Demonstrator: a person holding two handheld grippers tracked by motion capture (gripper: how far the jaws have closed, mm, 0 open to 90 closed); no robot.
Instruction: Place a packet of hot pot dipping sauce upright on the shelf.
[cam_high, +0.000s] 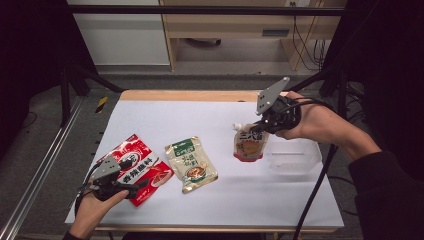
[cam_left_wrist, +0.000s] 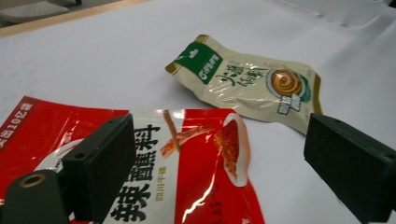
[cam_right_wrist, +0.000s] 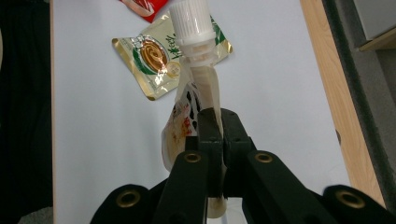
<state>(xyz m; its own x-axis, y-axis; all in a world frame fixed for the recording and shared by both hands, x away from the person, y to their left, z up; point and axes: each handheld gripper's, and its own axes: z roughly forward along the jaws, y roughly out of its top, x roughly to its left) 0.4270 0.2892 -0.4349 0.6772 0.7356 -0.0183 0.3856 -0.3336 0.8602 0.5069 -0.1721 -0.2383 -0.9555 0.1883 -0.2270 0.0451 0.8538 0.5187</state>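
While the right claw (cam_high: 260, 125) is clamping the spout pouch (cam_high: 250, 144) right of centre beside the clear tub (cam_high: 295, 156), likely dropping it in next, the left claw (cam_left_wrist: 219, 158) is gaping over the red packet (cam_left_wrist: 187, 177).

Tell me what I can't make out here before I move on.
- Red packet: near end hidden under the left gripper in the high view; cut off by the edge in the left gripper view.
- Spouted pouch: lower part hidden behind the right gripper.
- Clear container: contents too faint, high view.
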